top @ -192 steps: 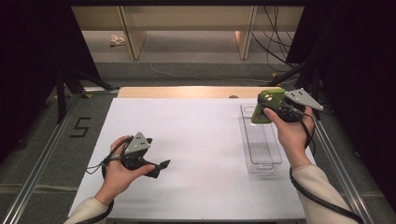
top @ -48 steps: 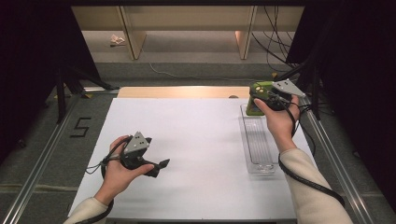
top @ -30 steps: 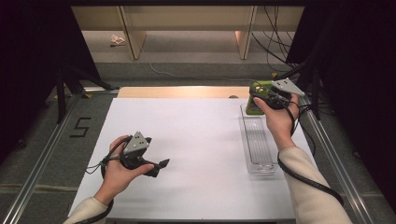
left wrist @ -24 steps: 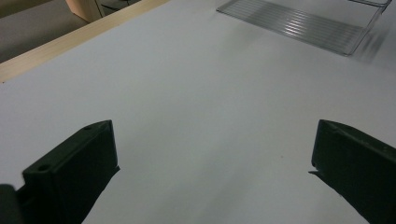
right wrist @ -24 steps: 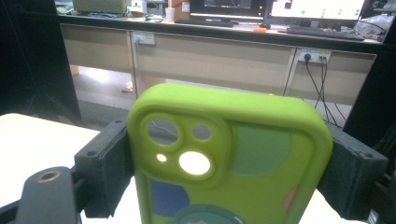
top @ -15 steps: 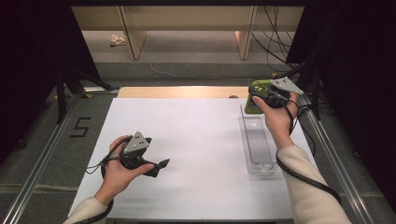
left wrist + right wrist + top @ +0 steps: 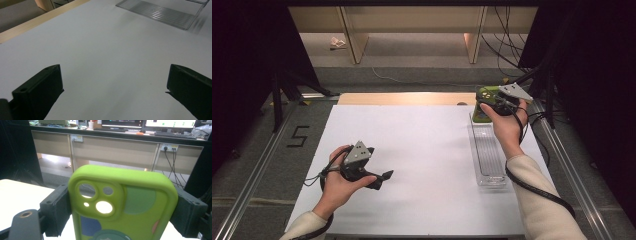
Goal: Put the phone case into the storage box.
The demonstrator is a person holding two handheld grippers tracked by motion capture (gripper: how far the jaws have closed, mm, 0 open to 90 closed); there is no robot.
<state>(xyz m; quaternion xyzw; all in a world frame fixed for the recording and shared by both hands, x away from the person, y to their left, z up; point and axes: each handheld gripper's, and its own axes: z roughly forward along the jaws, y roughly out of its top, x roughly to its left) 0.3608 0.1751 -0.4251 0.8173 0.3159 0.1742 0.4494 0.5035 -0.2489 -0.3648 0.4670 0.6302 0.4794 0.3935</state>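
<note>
phone case (image 7: 122,205), lime green and soft-looking with rounded corners, camera cutouts and pastel blobs, is sitting clamped in the right tool (image 7: 492,102) above the far end of the clear ribbed tray (image 7: 490,165). since the earliest frame it is lying farther back. left tool (image 7: 113,97) is gaping empty over the matte white worktop (image 7: 422,150).

The phone case (image 7: 122,205) is bright lime green, patterned with a muted green circle, a blue patch and a small pink fleck. Black gripper jaws flank it. The tray (image 7: 488,150) beside it is clear and ribbed, on a white table (image 7: 422,150) edged with pale wood.
</note>
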